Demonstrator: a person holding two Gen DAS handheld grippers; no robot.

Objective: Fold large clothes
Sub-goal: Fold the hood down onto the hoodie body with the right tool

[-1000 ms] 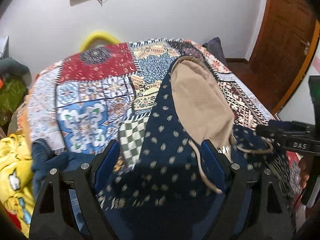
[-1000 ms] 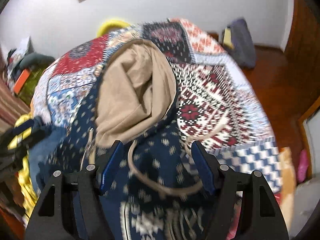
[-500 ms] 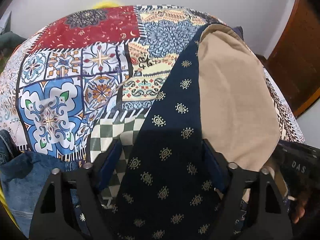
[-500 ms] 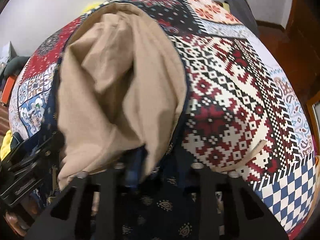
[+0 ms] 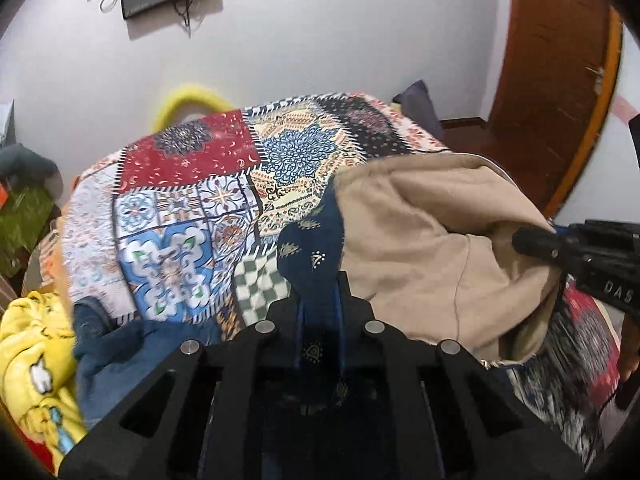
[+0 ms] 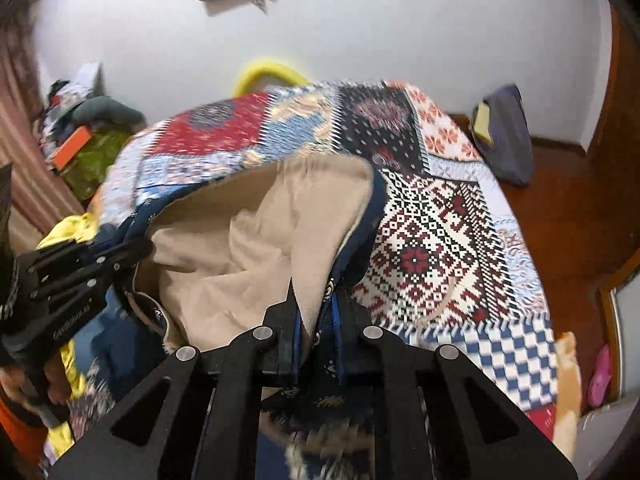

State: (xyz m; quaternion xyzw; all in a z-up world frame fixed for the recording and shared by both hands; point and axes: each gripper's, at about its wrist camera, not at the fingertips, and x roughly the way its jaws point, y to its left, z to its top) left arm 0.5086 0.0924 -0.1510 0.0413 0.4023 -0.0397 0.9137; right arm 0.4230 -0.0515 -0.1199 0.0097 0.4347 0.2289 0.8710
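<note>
At my far left a yellow printed garment (image 5: 28, 364) and a piece of blue denim (image 5: 116, 348) lie heaped at the edge of the patchwork bedspread (image 5: 188, 216); neither is touched. My left gripper (image 5: 319, 304) is closing, its jaws nearly together with navy paisley cloth pinched between them; this is the hooded garment (image 5: 420, 248), the piece being folded, raised off the bedspread in front of me with its beige lining facing up. My right gripper (image 6: 316, 312) has its jaws clamped on the hood's rim, navy shell and beige lining both caught.

Risks, as I judge them: the left bite looks narrow, so the weight of the hanging body could drag the cloth out; the right bite takes two layers, and the lining could slide against the shell and skew the edge; a loose beige drawcord (image 6: 436, 312) trails over the bedspread and could snag or get folded in crooked.

Materials: shell a soft woven print, limp and heavy; lining matte, fleecy, creased into broad folds; bedspread flat, busy, geometric.
</note>
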